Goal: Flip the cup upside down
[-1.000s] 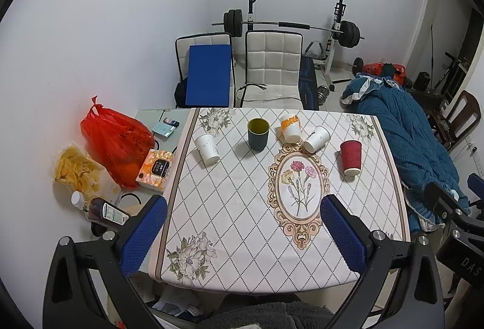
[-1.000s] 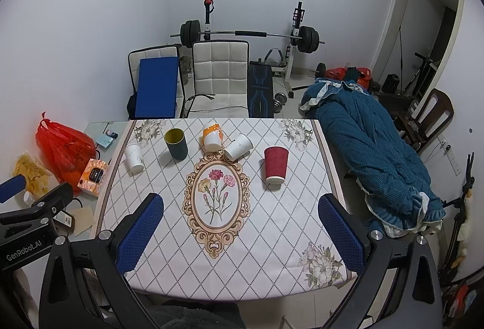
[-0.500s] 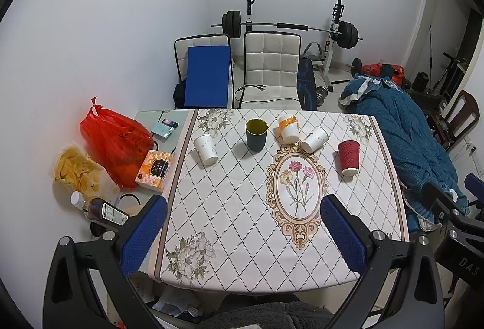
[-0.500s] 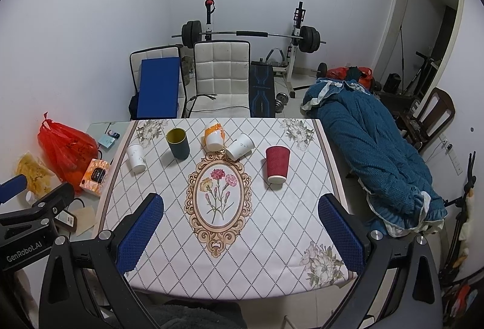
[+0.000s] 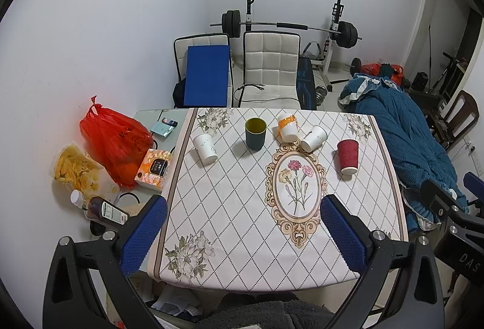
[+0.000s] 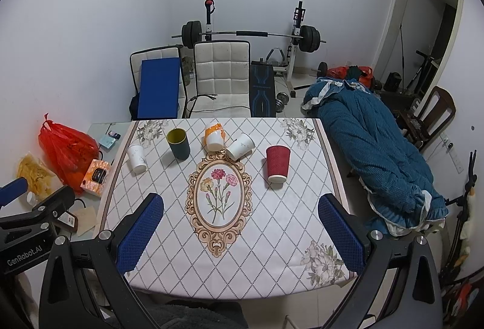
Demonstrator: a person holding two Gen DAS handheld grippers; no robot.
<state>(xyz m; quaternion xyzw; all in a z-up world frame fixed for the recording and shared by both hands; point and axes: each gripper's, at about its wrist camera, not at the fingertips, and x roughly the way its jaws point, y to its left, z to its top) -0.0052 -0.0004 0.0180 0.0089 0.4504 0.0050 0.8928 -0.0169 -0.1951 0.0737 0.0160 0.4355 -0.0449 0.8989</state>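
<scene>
Several cups stand in a row at the far side of the table (image 5: 230, 208). A dark green cup (image 5: 255, 133) stands upright with its mouth up. A white paper cup (image 5: 205, 148), an orange and white cup (image 5: 287, 127) and a red ribbed cup (image 5: 347, 156) stand mouth down. Another white cup (image 5: 314, 137) lies on its side. The same cups show in the right wrist view: green (image 6: 178, 143), red (image 6: 277, 164). My left gripper (image 5: 242, 226) and right gripper (image 6: 240, 226) are both open and empty, high above the table's near edge.
A red plastic bag (image 5: 116, 141), a tissue box (image 5: 153, 168), a yellow bag and a bottle (image 5: 104, 209) lie left of the table. White chairs (image 5: 270, 68) and a barbell rack stand behind it. A blue quilt (image 6: 378, 153) lies to the right.
Both grippers have drifted slightly; the table view shifts a little. No cup has moved.
</scene>
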